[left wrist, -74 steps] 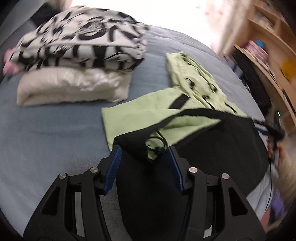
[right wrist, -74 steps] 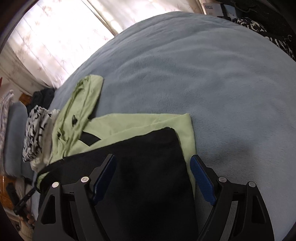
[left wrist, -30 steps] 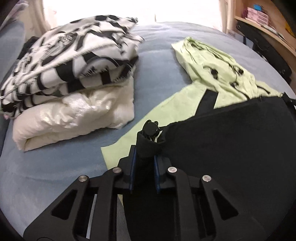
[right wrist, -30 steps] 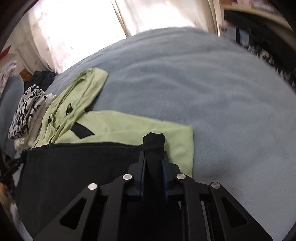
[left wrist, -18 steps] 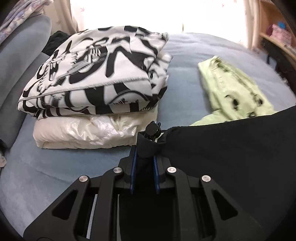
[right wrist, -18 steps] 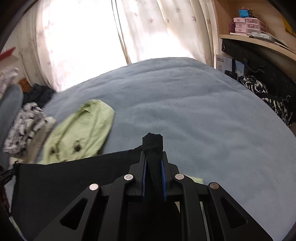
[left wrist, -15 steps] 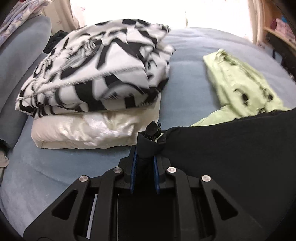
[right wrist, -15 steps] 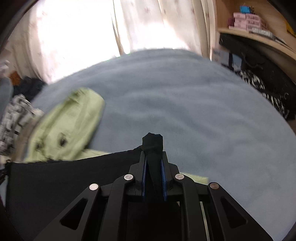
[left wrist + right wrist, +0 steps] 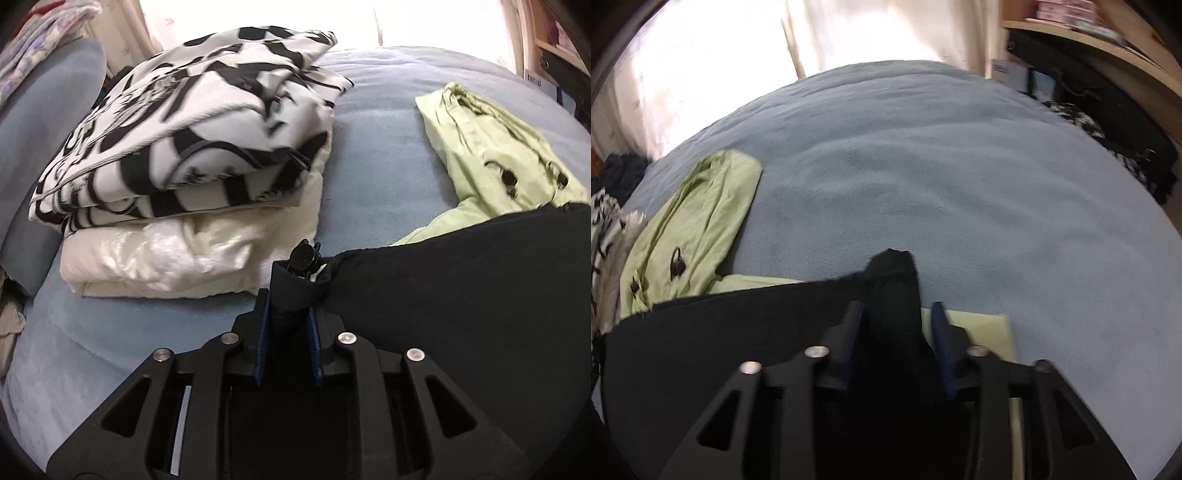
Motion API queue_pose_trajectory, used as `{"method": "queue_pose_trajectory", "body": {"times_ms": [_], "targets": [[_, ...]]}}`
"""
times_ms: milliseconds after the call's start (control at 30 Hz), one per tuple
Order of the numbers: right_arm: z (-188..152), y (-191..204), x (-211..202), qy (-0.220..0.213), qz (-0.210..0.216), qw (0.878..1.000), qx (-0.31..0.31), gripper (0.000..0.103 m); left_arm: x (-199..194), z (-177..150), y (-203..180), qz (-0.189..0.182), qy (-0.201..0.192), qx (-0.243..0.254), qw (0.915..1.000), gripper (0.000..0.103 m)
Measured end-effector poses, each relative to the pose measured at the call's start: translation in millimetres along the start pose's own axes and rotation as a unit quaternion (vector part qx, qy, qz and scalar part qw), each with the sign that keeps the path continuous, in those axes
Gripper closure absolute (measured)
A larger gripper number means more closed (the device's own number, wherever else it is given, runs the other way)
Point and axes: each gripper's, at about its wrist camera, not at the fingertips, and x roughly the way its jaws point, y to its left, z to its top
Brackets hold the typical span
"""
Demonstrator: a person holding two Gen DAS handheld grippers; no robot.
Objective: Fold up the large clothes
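A black garment lies spread over a light green garment on the blue bed. My left gripper has one black corner bunched upright between its blue pads; the jaws are opening and the cloth still fills the gap. In the right wrist view, the other corner of the black garment stands between the fingers of my right gripper. Those jaws are opening too, and green cloth shows in a gap beside the right pad. The green garment stretches away to the left there.
A folded black-and-white patterned cloth sits on a folded cream one, just left of my left gripper. A grey-blue cushion lies far left. Bare blue blanket spreads ahead. A wooden shelf and dark bags line the right.
Both grippers carried the black garment's edge forward over the green one. The right jaws have parted from the pinched corner; the left jaws have widened slightly.
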Motion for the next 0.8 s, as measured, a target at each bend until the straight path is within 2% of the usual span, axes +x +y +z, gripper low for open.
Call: {"method": "queue_pose_trajectory", "body": {"times_ms": [100,233,333,433,500,600,700,800], "targets": [[-2,-2,-36,-0.031,0.028,0.999,0.006,0.055,-19,2,13,-0.034,0.005,-0.026,0.9991,0.080],[-13,16,-80,-0.045,0.071,0.996,-0.019,0.055,-66,1,16,-0.049,-0.027,-0.043,0.9975,0.079],[-30,49,-106,-0.042,0.109,0.992,-0.049,0.055,-100,-5,5,-0.059,-0.042,-0.046,0.9963,0.079],[-52,91,-125,-0.026,0.154,0.985,-0.066,0.055,-128,-15,-19,-0.096,-0.051,-0.065,0.9919,0.079],[-72,120,-133,-0.011,0.183,0.980,-0.080,0.055,-137,-23,-39,-0.115,-0.046,-0.077,0.9893,0.079],[-103,158,-140,-0.004,0.197,0.975,-0.107,0.055,-141,-42,-66,-0.130,-0.039,-0.094,0.9863,0.079],[-134,177,-136,0.003,0.208,0.971,-0.118,0.055,-126,-69,-86,-0.168,-0.003,-0.130,0.9773,0.079],[-162,181,-121,0.020,0.198,0.972,-0.121,0.055,-104,-95,-95,-0.151,0.025,-0.140,0.9782,0.079]]}}
